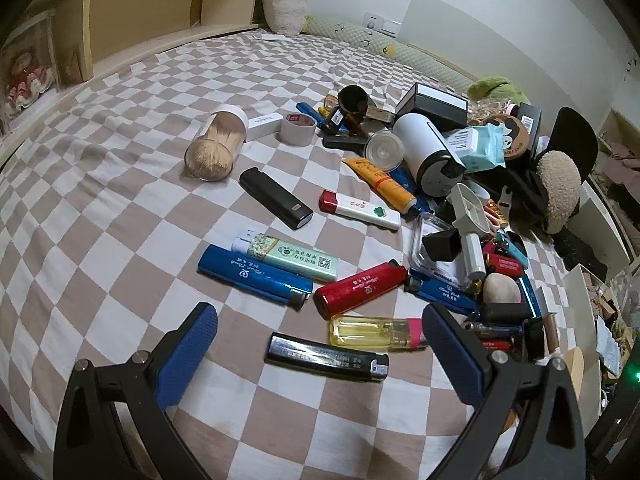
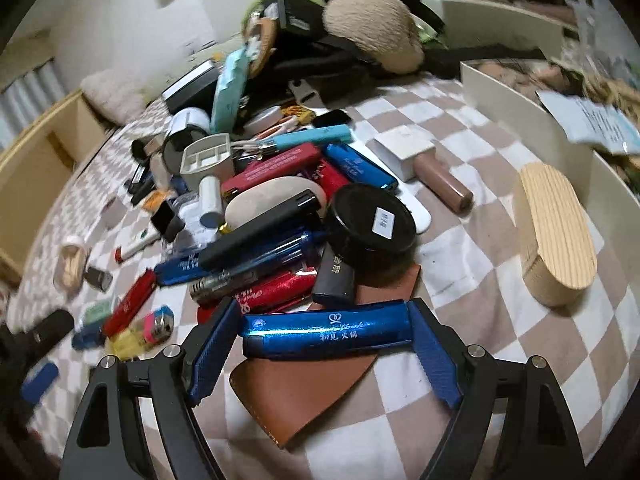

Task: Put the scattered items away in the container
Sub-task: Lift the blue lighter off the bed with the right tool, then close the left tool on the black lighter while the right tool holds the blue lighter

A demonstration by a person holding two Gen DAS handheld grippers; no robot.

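Clutter covered the checkered bed cover (image 1: 120, 208), and the right tool (image 2: 326, 338) held a blue lighter (image 2: 326, 334) crosswise between its blue pads (image 2: 214, 354), the lighter's long axis running left to right across the view, its printed face up. The lighter hung just above a brown leather sleeve (image 2: 296, 396) and just in front of the heap of lighters, with a round black tin (image 2: 370, 220) behind it and an oval wooden box (image 2: 554, 236) well off to its right. The left tool (image 1: 320, 346) stood wide apart and held nothing; a black lighter (image 1: 326, 356) lay between its fingers, long axis across the gap, metal cap to the right, with a yellow lighter (image 1: 376, 332) just behind it.
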